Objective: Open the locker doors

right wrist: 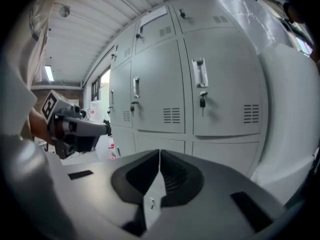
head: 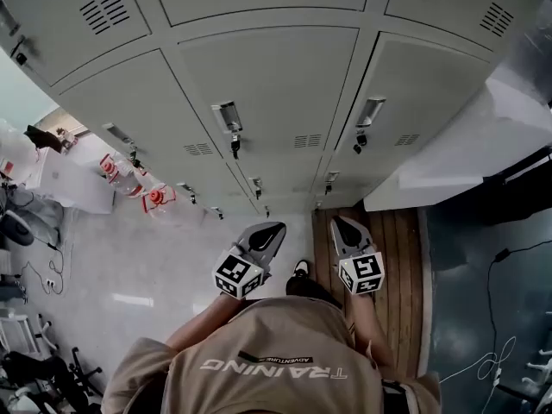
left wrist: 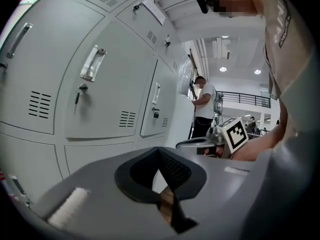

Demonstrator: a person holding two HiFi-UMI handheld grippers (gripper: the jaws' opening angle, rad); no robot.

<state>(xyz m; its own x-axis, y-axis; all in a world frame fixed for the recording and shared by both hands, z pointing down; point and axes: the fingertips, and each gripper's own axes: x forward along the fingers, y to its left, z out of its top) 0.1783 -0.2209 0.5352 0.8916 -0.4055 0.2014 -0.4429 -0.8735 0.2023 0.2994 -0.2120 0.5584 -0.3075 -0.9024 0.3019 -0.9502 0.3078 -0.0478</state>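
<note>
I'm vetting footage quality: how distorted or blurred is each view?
Head view: sharp, evenly lit, locker doors curve outward. Left gripper view: heavy fisheye, black corners, left claw soft up close. Right gripper view: same fisheye, right claw likewise soft.

Locker area inside large industrial-style hall, possibly part of lab or workshop; background too small to settle.
- Grey metal lockers [head: 267, 84] fill upper half of head view: pull handle [head: 228, 116], vent slots [head: 307, 141], key [right wrist: 202, 102] hanging in lock.
- Pale hard floor [head: 155, 274] lower left; wooden slat platform [head: 405, 266] lower right; loose cables [head: 43, 274] at left edge.
- Left gripper view, right of centre: person [left wrist: 204, 106] standing by lockers, upper-level railing [left wrist: 242, 99] behind, ceiling lights [left wrist: 223, 69].
- Right gripper view, upper left: ribbed roof [right wrist: 85, 39], strip light [right wrist: 48, 73].
</note>
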